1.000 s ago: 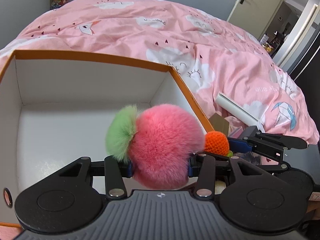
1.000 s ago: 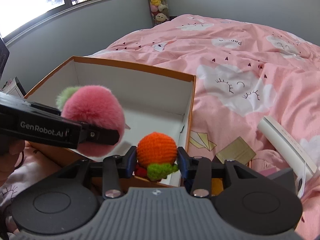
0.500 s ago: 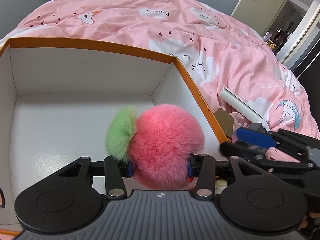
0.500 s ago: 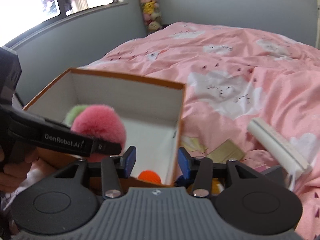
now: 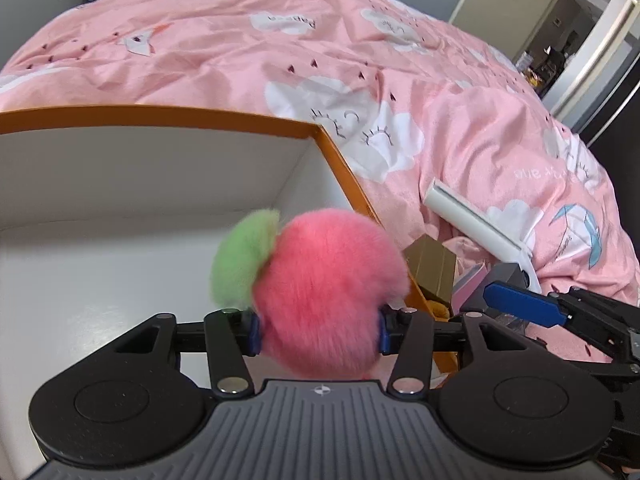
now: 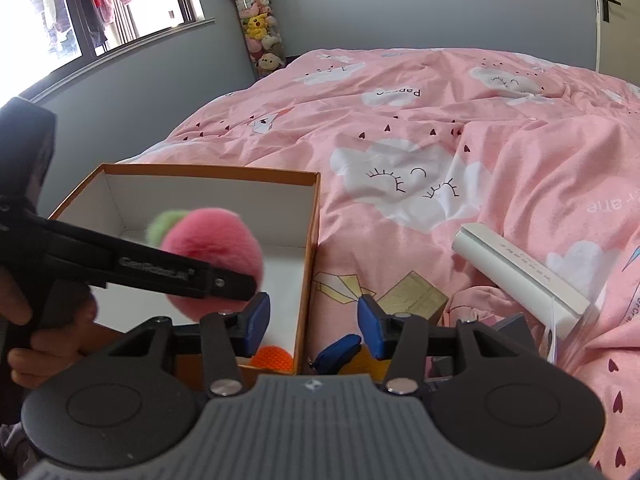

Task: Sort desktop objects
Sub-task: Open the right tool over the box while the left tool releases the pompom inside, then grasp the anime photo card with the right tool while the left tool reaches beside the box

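Note:
My left gripper [image 5: 318, 330] is shut on a fluffy pink ball with a green tuft [image 5: 320, 288] and holds it over the orange-rimmed white box [image 5: 328, 148]. In the right wrist view the same ball [image 6: 212, 252] hangs above the box [image 6: 312, 240]. My right gripper [image 6: 314, 320] is open and empty, just above the box's near right corner. The orange crocheted toy [image 6: 272, 358] lies inside the box at that corner, partly hidden by my fingers.
The box sits on a bed with a pink cloud-print duvet [image 6: 420, 140]. A white roller-like tube [image 6: 520, 276], a tan wooden block [image 6: 412, 300] and a blue clip [image 6: 336, 354] lie right of the box. A grey wall and window are beyond.
My right gripper opened and dropped the orange crocheted toy into the box, then drew back and up. My left gripper moved further over the box with the pink ball.

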### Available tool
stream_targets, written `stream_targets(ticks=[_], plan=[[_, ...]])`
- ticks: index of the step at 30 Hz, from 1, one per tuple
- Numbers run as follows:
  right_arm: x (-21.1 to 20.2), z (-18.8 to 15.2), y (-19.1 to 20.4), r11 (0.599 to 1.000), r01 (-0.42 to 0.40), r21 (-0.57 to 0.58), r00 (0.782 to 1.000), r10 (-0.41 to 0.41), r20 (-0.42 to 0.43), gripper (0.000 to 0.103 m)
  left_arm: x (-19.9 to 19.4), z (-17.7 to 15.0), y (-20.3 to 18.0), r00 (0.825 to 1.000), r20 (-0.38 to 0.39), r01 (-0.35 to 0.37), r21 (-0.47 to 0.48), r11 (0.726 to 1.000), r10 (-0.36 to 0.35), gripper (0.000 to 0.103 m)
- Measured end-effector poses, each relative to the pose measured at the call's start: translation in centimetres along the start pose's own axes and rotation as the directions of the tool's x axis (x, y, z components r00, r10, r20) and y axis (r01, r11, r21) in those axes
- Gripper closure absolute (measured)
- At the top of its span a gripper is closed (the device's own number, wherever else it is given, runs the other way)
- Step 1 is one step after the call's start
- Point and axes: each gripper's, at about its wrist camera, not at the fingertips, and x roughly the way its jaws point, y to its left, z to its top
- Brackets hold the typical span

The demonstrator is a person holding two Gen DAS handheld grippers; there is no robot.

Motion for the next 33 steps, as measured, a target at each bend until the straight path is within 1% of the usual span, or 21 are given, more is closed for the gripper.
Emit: stream_targets(ticks=[7,8,11,13,14,18,21,26,29,33], plan=[[0.5,0.0,-0.5,1.0,0.0,0.017,1.0,0.0,-0.012,0.051,1.0,-0.3,-0.1,0.999,-0.045,0.009,0.002,1.0,-0.008,0.046],[0.6,0.0,-0.5,1.0,0.0,0.018,1.0,0.0,-0.013,0.051,1.0,-0.4,0.0,0.999,-0.051,0.016,0.002,1.0,-0.016,0.047],[0.6,0.0,-0.5,1.0,-0.001,0.019,1.0,0.001,-0.014,0.05,1.1,-0.7,-0.2,0.996,-0.074,0.044,0.008,0.999,-0.043,0.06],[0.5,-0.1,-0.5,1.0,-0.001,0.018,1.0,0.001,-0.012,0.05,1.3,-1.1,-0.4,0.994,-0.088,0.059,0.008,0.998,-0.058,0.061],[0.4,-0.1,-0.5,1.0,0.0,0.018,1.0,0.001,-0.009,0.05,1.1,-1.2,-0.4,0.995,-0.084,0.055,0.007,0.998,-0.054,0.061],[-0.1,-0.3,-0.6,1.0,0.006,0.026,1.0,-0.007,0.002,0.048,-0.4,-1.9,-1.1,0.999,-0.037,0.031,0.017,0.999,-0.03,0.061],[-0.2,-0.5,-0.8,0.999,0.012,0.036,1.0,-0.012,0.004,0.046,-2.0,-2.4,-1.5,0.999,0.012,0.033,0.028,0.999,-0.034,0.055],[-1.0,-0.6,-0.7,0.999,0.025,0.043,0.999,-0.026,0.02,0.042,-4.5,-3.2,-2.4,0.997,0.082,0.012,0.06,0.998,-0.016,0.053],[-2.0,-0.6,-0.8,0.999,0.029,0.046,0.999,-0.031,0.038,0.042,-6.0,-3.6,-2.3,0.992,0.119,0.039,0.064,0.997,-0.046,0.053],[-3.4,-0.8,-1.1,0.998,0.027,0.048,0.998,-0.03,0.06,0.042,-8.3,-4.1,-1.8,0.981,0.168,0.091,0.066,0.994,-0.101,0.052]])
